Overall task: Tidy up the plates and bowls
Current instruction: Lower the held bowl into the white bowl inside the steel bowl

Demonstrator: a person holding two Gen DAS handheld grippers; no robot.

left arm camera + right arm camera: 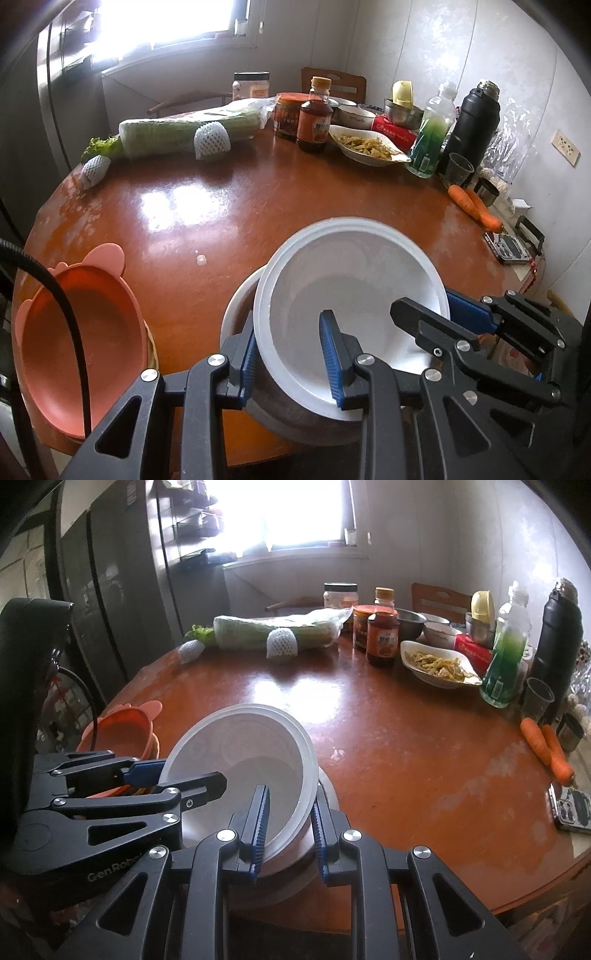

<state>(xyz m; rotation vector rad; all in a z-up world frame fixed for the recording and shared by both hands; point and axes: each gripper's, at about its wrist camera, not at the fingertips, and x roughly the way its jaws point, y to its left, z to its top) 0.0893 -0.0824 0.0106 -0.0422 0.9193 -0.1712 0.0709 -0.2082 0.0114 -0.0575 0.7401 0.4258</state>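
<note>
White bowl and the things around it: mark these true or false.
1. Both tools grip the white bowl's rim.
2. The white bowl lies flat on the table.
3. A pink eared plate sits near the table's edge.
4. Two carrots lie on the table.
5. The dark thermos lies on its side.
1. True: the left tool and right tool each pinch the white bowl at its rim.
2. False: it is tilted, over a second bowl.
3. True: the pink plate is there.
4. True: the carrots lie together.
5. False: the thermos stands upright.
</note>
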